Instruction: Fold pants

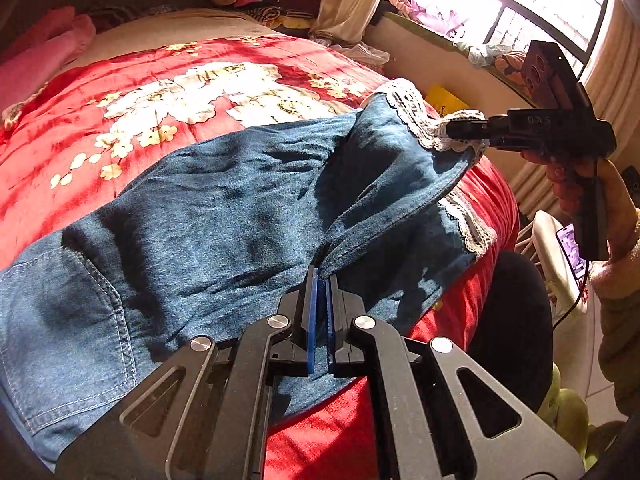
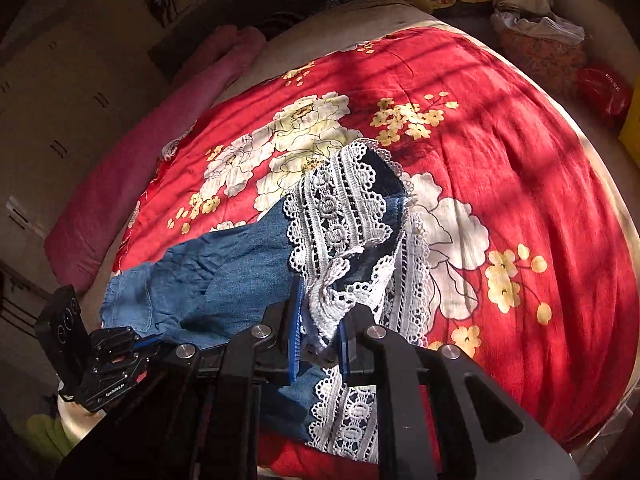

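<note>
The denim pants lay across the near edge of the red floral bedspread. My left gripper pinched a denim fold at that edge. My right gripper clamped the lace hem, lifted above the bedspread.

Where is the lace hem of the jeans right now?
The lace hem is lifted off the red floral quilt, pinched in the right claw; in the left wrist view it hangs at upper right, near the window.
</note>
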{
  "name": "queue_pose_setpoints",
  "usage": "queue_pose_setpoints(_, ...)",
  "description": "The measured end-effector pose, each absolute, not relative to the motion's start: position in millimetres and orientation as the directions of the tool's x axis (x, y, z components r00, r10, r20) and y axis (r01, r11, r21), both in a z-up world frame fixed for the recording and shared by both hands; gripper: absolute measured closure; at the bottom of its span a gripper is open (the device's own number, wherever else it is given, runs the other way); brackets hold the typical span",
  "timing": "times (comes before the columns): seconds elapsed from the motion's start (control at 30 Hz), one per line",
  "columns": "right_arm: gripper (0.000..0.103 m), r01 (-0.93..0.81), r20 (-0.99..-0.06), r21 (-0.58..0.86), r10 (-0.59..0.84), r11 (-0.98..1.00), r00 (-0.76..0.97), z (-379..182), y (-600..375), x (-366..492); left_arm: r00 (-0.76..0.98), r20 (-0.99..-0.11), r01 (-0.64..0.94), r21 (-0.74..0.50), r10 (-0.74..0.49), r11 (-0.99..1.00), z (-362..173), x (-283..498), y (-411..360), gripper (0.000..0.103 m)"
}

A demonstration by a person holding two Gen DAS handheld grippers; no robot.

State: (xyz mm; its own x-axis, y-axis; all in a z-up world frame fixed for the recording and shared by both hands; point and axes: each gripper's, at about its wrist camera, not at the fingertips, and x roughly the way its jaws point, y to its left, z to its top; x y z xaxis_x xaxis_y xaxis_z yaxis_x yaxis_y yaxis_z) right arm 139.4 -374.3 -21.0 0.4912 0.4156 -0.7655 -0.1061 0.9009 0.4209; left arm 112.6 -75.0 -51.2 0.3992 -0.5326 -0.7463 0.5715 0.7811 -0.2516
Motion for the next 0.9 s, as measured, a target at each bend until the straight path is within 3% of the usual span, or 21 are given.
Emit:
queue_pose_setpoints(0.07,0.086,-0.118,-0.764,0.433,0.434,0.893,0.479,-31.1,-375.8,125.7,0.398,-0.758,0.575,-0.233,-0.517,0.784,-53.9,111.8,-78.1,0.103)
queue_pose_setpoints(0.3,0.056,-0.125,-0.763,0.446,0.449,0.886,0.466,-49.7,-376.8,93.0,0.397,-0.782,0.593,-0.181,-0.480,0.785,-60.8,110.0,-85.9,0.103)
queue_pose_setpoints(0.37,0.055,-0.107,-0.759,0.460,0.453,0.881,0.468,-54.0,-382.1,89.5,0.386,-0.789,0.600,-0.178,-0.477,0.780,-62.0,109.2,-86.7,0.103)
queue_pose_setpoints(0.43,0.055,-0.100,-0.766,0.452,0.443,0.886,0.467,-57.7,-386.7,87.9,0.374,-0.798,0.613,-0.170,-0.473,0.771,-61.0,107.5,-86.1,0.103)
queue_pose_setpoints(0.47,0.060,-0.096,-0.772,0.443,0.434,0.891,0.464,-59.3,-388.0,87.2,0.373,-0.800,0.623,-0.160,-0.470,0.766,-59.0,105.8,-85.5,0.103)
queue_pose_setpoints(0.5,0.078,-0.093,-0.771,0.449,0.438,0.889,0.462,-61.0,-390.4,87.3,0.368,-0.802,0.633,-0.154,-0.471,0.758,-56.6,103.7,-84.4,0.103)
queue_pose_setpoints(0.53,0.084,-0.090,-0.769,0.459,0.446,0.884,0.458,-61.1,-392.8,86.1,0.362,-0.804,0.643,-0.150,-0.471,0.751,-54.3,101.7,-82.7,0.103)
queue_pose_setpoints(0.63,0.084,-0.113,-0.756,0.462,0.457,0.880,0.469,-54.1,-392.9,77.7,0.345,-0.814,0.673,-0.133,-0.468,0.728,-49.4,94.5,-77.9,0.103)
queue_pose_setpoints(0.9,0.084,-0.095,-0.833,0.373,0.378,0.923,0.404,-77.1,-380.4,75.1,0.325,-0.834,0.683,-0.119,-0.446,0.721,-68.5,86.5,-80.9,0.103)
